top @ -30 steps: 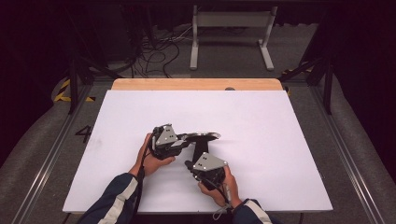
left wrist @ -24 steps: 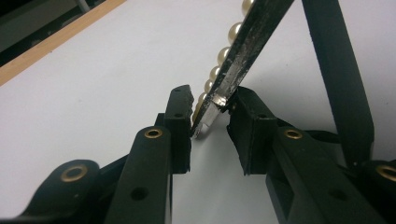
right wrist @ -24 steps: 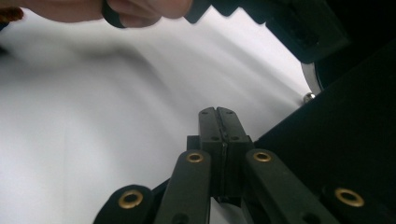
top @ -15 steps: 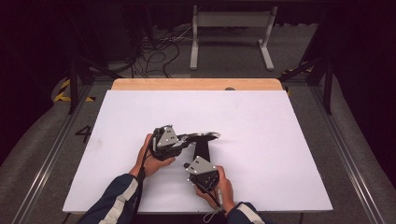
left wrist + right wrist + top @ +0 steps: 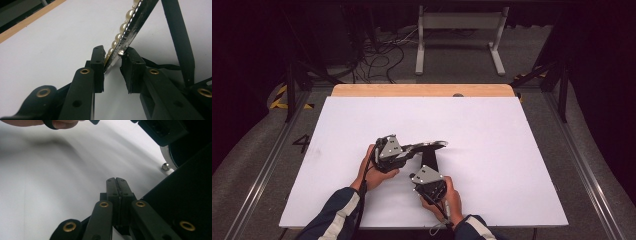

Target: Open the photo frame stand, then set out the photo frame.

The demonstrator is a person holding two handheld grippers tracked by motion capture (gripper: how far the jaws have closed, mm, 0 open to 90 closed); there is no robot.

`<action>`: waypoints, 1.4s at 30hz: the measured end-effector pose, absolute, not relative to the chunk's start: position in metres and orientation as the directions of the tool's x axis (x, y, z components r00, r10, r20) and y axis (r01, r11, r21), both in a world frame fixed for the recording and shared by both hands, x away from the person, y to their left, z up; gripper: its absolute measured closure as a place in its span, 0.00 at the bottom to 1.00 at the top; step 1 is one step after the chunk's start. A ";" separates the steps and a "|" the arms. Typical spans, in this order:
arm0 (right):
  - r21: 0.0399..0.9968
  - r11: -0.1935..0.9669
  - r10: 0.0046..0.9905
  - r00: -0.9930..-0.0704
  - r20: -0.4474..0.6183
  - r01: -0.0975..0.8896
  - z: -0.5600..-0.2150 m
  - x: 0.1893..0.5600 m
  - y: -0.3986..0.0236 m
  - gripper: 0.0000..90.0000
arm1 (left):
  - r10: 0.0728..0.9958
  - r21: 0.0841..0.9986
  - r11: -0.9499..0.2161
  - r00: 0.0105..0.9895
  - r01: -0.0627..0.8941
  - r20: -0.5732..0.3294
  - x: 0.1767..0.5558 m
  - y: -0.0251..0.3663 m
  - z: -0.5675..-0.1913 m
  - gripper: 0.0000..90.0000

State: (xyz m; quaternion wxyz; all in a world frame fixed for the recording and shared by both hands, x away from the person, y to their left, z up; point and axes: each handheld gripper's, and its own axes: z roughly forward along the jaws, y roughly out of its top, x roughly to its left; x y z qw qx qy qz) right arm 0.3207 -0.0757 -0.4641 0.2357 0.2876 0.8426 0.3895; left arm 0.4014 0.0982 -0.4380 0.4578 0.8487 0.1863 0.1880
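The left tool (image 5: 412, 150) lies low over the middle of the white desk (image 5: 512, 150), held in the person's left hand (image 5: 371, 172). In the left gripper view its jaws stand narrow and have just been closing, with the edge of a thin silver-rimmed piece (image 5: 130, 27) between them. A row of pearls (image 5: 119, 35) runs along that rim. The right-hand pad touches the rim; whether the left-hand pad presses on it cannot be told. In the high view the piece (image 5: 429, 145) reaches out from the left tool toward the right, raised a little over the desk near its middle. A black strap (image 5: 178, 37) hangs from the piece and runs down toward the right tool (image 5: 430, 170), which sits just beside and nearer the person, in the right hand (image 5: 452, 197). In the right gripper view the right tool's (image 5: 116, 182) jaws are pressed fully together, with a dark band across the lower right of that view; whether they pinch it cannot be told.
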 end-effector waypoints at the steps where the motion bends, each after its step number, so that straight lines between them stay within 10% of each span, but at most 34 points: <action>1: 0.792 0.528 0.671 -0.723 -0.168 0.306 -0.464 0.321 -0.076 1.00 | 0.489 0.848 -0.511 0.860 0.145 0.147 0.401 0.098 -0.438 0.81; 42: 0.802 0.419 0.737 -0.676 -0.026 0.426 -0.461 0.333 -0.120 1.00 | 0.466 0.819 -0.563 0.862 0.115 0.199 0.396 0.086 -0.439 0.86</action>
